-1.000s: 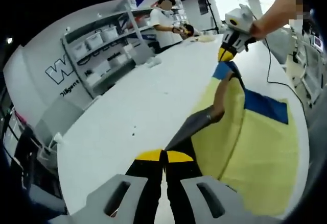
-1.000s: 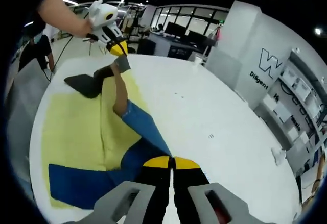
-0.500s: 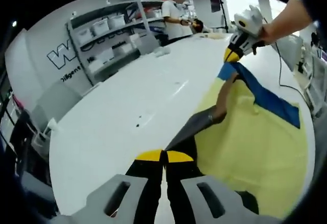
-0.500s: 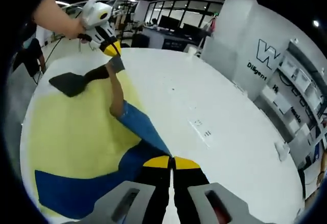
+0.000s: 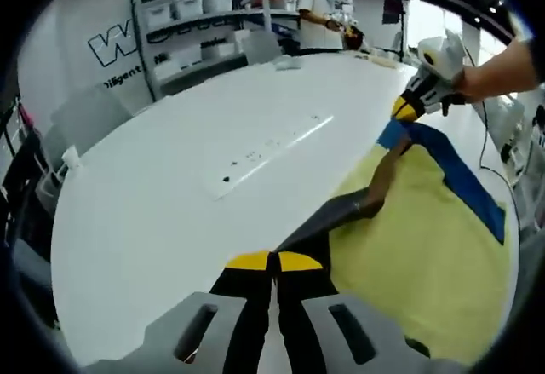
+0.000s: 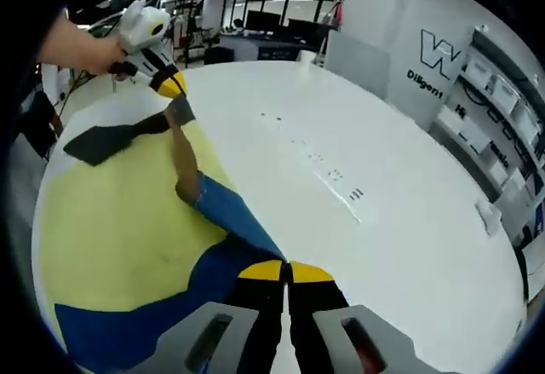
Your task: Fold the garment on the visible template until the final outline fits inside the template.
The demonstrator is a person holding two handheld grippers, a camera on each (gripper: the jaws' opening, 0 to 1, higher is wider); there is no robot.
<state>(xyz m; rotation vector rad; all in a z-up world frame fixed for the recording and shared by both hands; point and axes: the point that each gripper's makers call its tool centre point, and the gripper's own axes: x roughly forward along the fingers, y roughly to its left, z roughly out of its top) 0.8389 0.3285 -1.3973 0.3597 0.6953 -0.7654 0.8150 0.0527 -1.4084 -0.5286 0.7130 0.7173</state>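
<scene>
The garment (image 5: 426,238) is yellow with a blue band, a dark grey flap and a brown strip, and lies on the white table (image 5: 162,195). My left gripper (image 5: 272,261) is shut on the dark grey flap (image 5: 328,216). My right gripper (image 6: 277,270) is shut on the blue band (image 6: 230,221). The edge between them runs taut and slightly raised. In the left gripper view the right gripper (image 5: 404,108) shows in a hand at the far corner. In the right gripper view the left gripper (image 6: 173,87) pinches the grey flap (image 6: 111,140) above the yellow cloth (image 6: 111,221).
A pale strip with small dark marks (image 5: 264,148) lies on the table beside the garment, also seen as marks (image 6: 336,174). Shelves with bins (image 5: 196,16) and a standing person (image 5: 322,12) are at the far end. A grey chair (image 5: 89,118) stands at the table's edge.
Both views have swung, so more of the table and the marked strip shows. The yellow cloth lies flatter, with the earlier crease gone. Both grippers stay shut on the same edge.
</scene>
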